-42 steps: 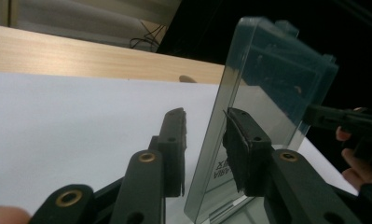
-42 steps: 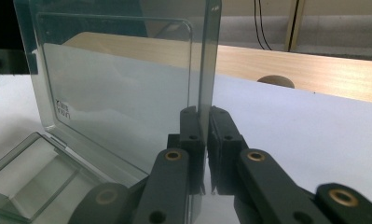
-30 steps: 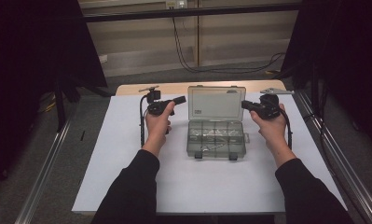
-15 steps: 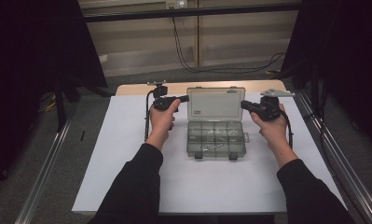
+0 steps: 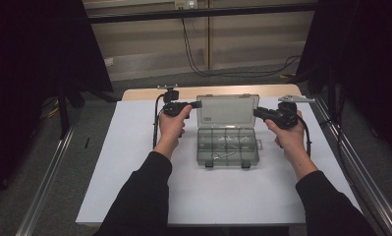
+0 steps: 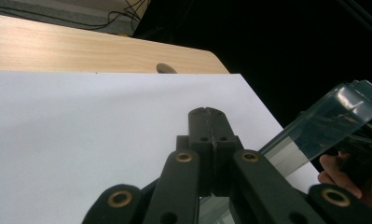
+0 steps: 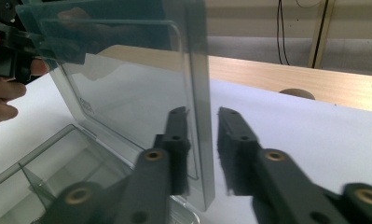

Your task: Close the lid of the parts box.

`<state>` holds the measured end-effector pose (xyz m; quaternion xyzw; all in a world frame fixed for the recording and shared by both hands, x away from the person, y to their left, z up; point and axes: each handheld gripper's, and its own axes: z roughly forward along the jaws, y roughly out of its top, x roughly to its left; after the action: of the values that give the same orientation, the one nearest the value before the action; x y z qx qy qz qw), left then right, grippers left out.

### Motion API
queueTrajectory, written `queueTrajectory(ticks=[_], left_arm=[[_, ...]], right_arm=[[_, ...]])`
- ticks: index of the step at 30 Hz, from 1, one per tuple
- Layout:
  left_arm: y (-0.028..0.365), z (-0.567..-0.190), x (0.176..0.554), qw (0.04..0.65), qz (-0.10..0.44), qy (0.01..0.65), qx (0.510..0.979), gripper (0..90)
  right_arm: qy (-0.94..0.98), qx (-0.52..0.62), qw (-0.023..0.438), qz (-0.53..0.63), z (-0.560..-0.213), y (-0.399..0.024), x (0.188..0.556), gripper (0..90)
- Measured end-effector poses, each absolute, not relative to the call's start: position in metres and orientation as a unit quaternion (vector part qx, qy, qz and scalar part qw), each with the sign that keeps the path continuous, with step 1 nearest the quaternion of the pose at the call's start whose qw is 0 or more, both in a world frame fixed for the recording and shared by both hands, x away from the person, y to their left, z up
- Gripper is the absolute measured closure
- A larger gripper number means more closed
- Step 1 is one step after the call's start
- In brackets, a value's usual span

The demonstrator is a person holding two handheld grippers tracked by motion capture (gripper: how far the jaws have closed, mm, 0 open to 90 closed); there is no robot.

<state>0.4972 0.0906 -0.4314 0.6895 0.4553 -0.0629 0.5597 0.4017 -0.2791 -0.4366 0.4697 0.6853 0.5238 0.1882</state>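
Straddling upright lid [image 7: 127, 88], right claw [image 7: 200, 116] loosened.

Probably a lab recording booth, black curtains [image 5: 31, 59], metal frame rails [image 5: 46, 187], white-covered table [image 5: 134, 147], trailing cables [image 5: 198, 59]

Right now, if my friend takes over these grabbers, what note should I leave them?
Left gripper: jaws shut, nothing seen between them, by the lid's left corner.
Right gripper: jaws have just been opening; the lid's right edge stands between them, not pinched.
Clear box: mid-table, lid upright.
Done: box opened.
Left: probably steady the lid or lay it back.
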Motion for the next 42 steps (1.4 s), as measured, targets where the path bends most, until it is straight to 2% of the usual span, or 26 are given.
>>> queueTrajectory(ticks=[5,8,9,11,12,23,28,34,42], left_arm=[[0.09,-0.431,0.49,0.563,-0.062,0.449,0.692,90.0],[0.09,-0.431,0.487,0.563,-0.054,0.446,0.694,90.0],[0.09,-0.431,0.486,0.565,-0.057,0.445,0.692,90.0],[0.09,-0.43,0.483,0.565,-0.057,0.443,0.694,90.0],[0.089,-0.429,0.481,0.567,-0.053,0.445,0.691,90.0],[0.092,-0.422,0.464,0.575,-0.045,0.413,0.705,90.0],[0.093,-0.42,0.455,0.576,-0.042,0.4,0.712,90.0],[0.092,-0.415,0.442,0.559,-0.011,0.373,0.74,90.0],[0.094,-0.412,0.427,0.56,0.003,0.362,0.745,90.0]], right_arm=[[0.68,0.456,0.177,0.545,-0.432,-0.289,0.39,74.8],[0.681,0.448,0.184,0.549,-0.425,-0.293,0.383,77.7],[0.68,0.447,0.185,0.551,-0.422,-0.294,0.382,79.6],[0.673,0.455,0.191,0.551,-0.417,-0.295,0.379,89.0],[0.67,0.46,0.191,0.55,-0.415,-0.295,0.379,90.0],[0.663,0.496,0.205,0.521,-0.404,-0.281,0.381,90.0],[0.664,0.49,0.197,0.53,-0.4,-0.275,0.376,90.0],[0.68,0.471,0.203,0.524,-0.401,-0.268,0.369,90.0],[0.683,0.466,0.2,0.526,-0.404,-0.267,0.358,90.0]])
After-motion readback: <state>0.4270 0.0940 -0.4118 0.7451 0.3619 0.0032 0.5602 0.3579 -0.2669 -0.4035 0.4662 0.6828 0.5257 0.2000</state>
